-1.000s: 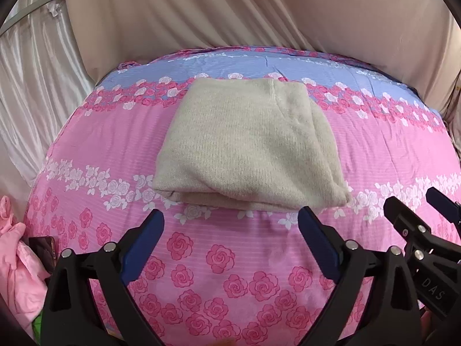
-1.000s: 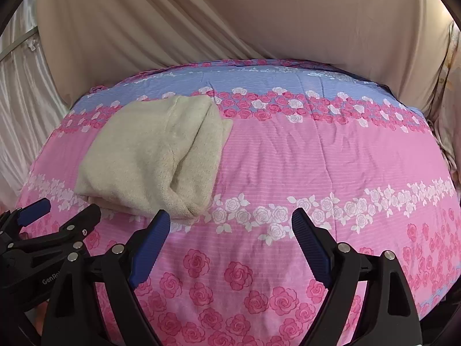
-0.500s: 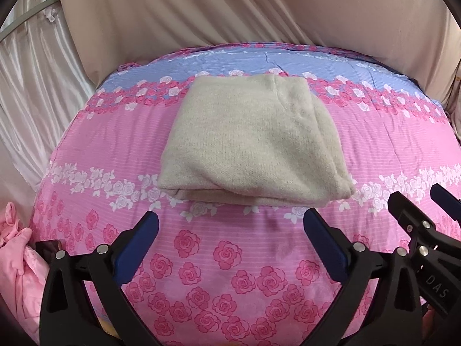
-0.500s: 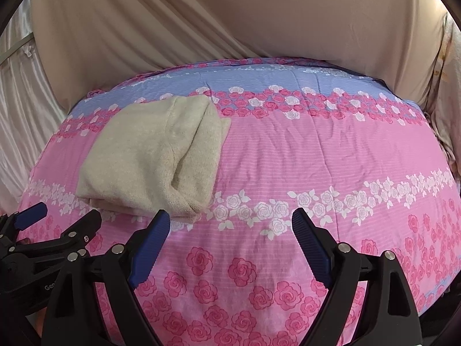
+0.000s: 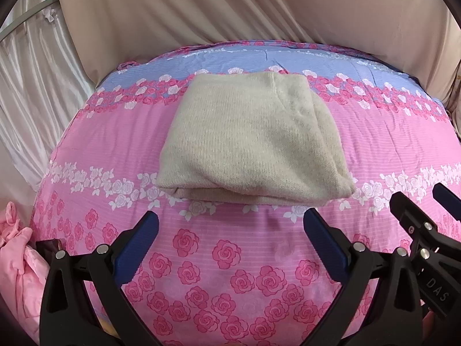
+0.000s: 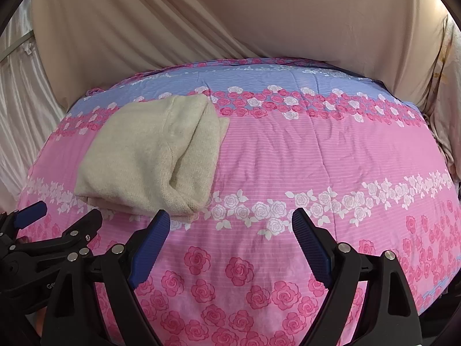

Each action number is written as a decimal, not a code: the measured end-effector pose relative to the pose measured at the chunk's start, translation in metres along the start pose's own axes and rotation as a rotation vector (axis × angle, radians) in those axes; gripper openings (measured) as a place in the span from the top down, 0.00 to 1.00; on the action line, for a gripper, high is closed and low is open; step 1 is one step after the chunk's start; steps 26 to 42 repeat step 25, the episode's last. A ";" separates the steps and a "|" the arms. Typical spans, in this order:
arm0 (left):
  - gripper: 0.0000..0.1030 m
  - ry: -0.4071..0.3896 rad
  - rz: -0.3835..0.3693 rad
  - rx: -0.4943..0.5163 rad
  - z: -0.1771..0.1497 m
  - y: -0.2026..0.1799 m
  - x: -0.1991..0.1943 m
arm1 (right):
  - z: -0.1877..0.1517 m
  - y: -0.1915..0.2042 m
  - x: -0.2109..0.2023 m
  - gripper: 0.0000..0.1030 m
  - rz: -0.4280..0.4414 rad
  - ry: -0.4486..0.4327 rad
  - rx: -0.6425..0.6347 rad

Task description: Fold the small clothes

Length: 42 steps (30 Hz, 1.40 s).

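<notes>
A cream knitted garment [image 5: 250, 141] lies folded into a thick rectangle on the pink rose-patterned bed cover [image 5: 230, 259]. In the right wrist view the garment [image 6: 152, 155] is at the left. My left gripper [image 5: 230, 230] is open and empty, held just short of the garment's near edge. My right gripper [image 6: 230, 227] is open and empty, to the right of the garment's near right corner. The right gripper also shows at the right edge of the left wrist view [image 5: 426, 201], and the left gripper shows at the left edge of the right wrist view [image 6: 60, 216].
A beige curtain [image 5: 245, 8] hangs behind the bed, with white satin drapes [image 5: 31, 72] at the left. A heap of pink cloth [image 5: 17, 262] lies off the bed's left side. The bed cover [image 6: 331, 158] stretches to the right of the garment.
Both grippers have drawn back slightly and tilted up, so the bed and garment sit lower in view. The garment has not moved. Both grippers stay open.
</notes>
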<state>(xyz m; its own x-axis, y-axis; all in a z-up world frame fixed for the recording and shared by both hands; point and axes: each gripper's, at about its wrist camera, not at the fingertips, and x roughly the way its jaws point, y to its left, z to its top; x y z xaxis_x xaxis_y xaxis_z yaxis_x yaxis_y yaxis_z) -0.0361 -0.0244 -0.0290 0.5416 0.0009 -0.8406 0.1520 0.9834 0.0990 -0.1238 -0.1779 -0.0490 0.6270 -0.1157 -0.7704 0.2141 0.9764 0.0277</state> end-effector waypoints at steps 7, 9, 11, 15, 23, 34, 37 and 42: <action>0.05 0.001 -0.001 0.001 0.000 0.001 0.002 | 0.001 0.000 0.001 0.18 0.002 0.003 -0.004; 0.04 0.001 0.000 -0.003 0.000 0.000 0.002 | 0.001 0.001 0.002 0.18 0.002 0.004 -0.007; 0.04 -0.001 -0.001 -0.015 -0.001 0.003 0.002 | 0.000 0.001 0.002 0.18 0.002 0.005 -0.012; 0.05 0.014 -0.010 -0.017 -0.002 0.004 0.007 | 0.000 0.001 0.004 0.18 0.002 0.009 -0.012; 0.05 0.007 -0.003 -0.013 0.001 0.002 0.008 | 0.000 0.001 0.005 0.18 0.002 0.008 -0.014; 0.05 0.014 -0.004 -0.007 0.002 0.001 0.010 | 0.001 0.000 0.007 0.18 0.001 0.013 -0.013; 0.05 0.014 -0.004 -0.007 0.002 0.001 0.010 | 0.001 0.000 0.007 0.18 0.001 0.013 -0.013; 0.05 0.014 -0.004 -0.007 0.002 0.001 0.010 | 0.001 0.000 0.007 0.18 0.001 0.013 -0.013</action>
